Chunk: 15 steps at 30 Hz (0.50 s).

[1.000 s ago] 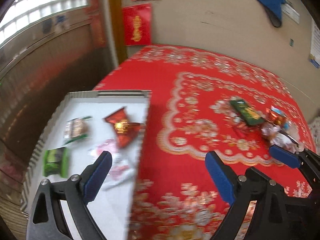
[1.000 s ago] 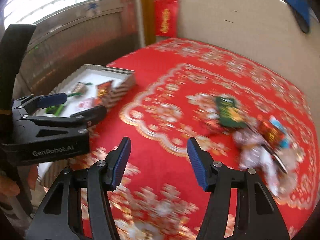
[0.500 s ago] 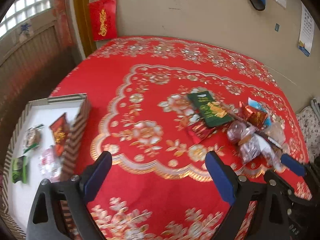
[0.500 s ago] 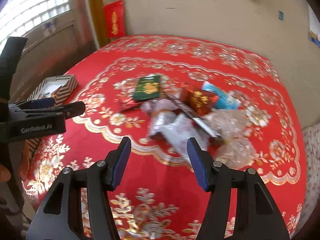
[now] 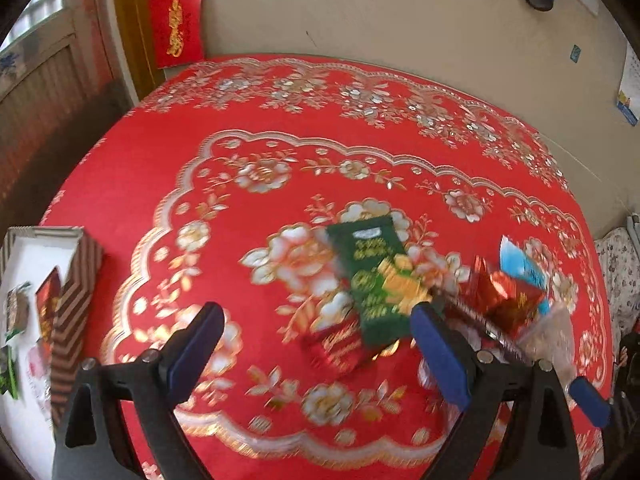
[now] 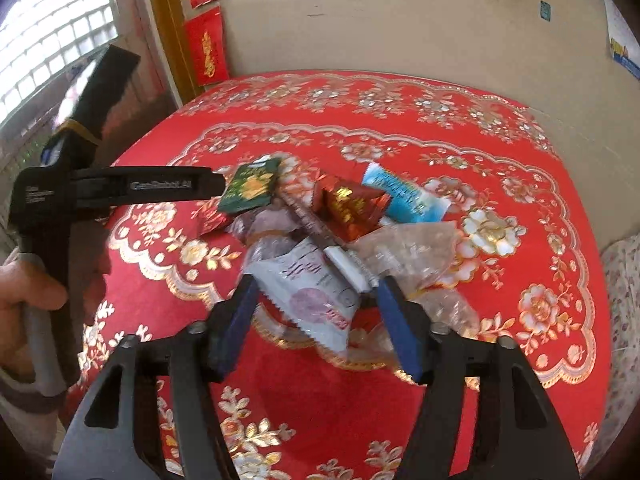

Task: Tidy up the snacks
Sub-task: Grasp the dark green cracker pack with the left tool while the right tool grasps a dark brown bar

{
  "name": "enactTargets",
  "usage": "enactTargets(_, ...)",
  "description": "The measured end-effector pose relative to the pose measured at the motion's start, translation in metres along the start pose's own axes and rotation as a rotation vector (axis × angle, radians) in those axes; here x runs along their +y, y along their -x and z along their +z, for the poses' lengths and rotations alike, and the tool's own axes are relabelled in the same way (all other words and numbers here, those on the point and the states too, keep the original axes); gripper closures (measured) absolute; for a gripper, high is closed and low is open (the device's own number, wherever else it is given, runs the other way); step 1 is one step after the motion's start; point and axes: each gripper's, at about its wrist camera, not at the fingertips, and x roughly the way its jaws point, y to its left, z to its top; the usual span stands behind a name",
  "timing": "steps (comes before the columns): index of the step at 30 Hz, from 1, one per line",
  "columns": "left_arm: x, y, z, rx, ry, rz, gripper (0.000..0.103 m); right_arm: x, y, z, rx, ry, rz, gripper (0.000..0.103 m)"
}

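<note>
Snack pile heaped mid-desk on the red cloth; box with sorted packets at 9 o'clock in the left view. Step in hand: reaching for the next pick.

White packet lies just ahead, between the right gripper jaws, which are opening, untouched. Left gripper jaws wide apart, empty, green packet at 12 o'clock.

Next, likely: lower, close on one packet only.

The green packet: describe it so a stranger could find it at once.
On the red flowered tablecloth lies a heap of snack wrappers. The green packet sits at the heap's far left edge, partly over a small red packet. It is the only dark green one, with gold print.
</note>
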Motion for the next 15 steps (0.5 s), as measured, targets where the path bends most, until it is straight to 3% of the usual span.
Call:
enactTargets(10, -0.016, -0.032, 0.013, 0.06, -0.002, -0.011, 0.007, -0.018, 0.005, 0.042, -0.057, 0.057, 0.022, 0.037)
enactTargets(15, -0.02, -0.037, 0.015, 0.073, -0.006, -0.005, 0.007, -0.011, -0.024, 0.06, 0.005, 0.231, 0.001, 0.037)
